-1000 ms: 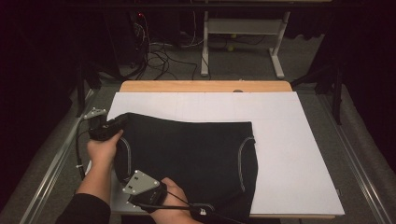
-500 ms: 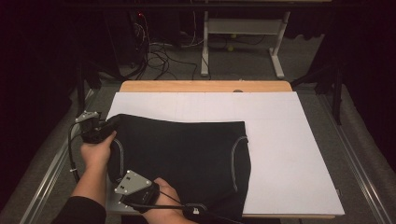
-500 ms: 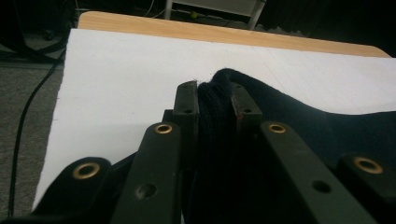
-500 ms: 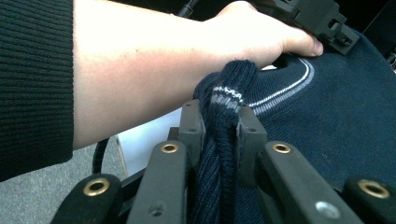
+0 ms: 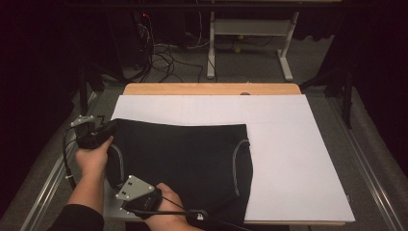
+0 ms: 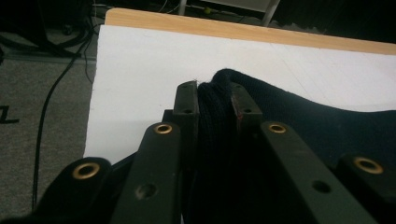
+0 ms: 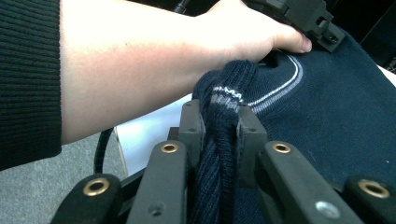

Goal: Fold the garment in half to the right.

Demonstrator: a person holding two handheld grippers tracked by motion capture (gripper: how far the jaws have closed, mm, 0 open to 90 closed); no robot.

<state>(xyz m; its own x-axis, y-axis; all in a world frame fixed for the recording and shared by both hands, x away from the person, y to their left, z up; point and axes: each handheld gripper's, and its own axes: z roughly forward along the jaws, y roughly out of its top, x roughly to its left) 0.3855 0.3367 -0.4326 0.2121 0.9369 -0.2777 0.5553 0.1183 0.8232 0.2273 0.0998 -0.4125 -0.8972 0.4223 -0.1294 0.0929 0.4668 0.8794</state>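
A dark navy knit garment (image 5: 187, 159) with pale piping lies spread over the left half of the white board (image 5: 288, 144). My left gripper (image 5: 111, 128) pinches its far left corner; in the left gripper view the jaws are shut on a bunched fold of the knit (image 6: 215, 100). My right gripper (image 5: 126, 202) sits at the near left edge. In the right gripper view a ribbed, grey-striped fold (image 7: 223, 126) is clamped between the jaws, with the other hand (image 7: 224, 37) and its gripper just beyond.
The white board rests on a wooden table (image 5: 211, 89) whose far edge shows. Grey carpet (image 5: 43, 163) and a metal rail lie to the left. Cables (image 5: 163, 57) and a desk frame (image 5: 250, 43) stand on the floor behind.
Both grippers have dragged the garment leftward over the board. Its right edge has shifted left and more white surface shows to its right.
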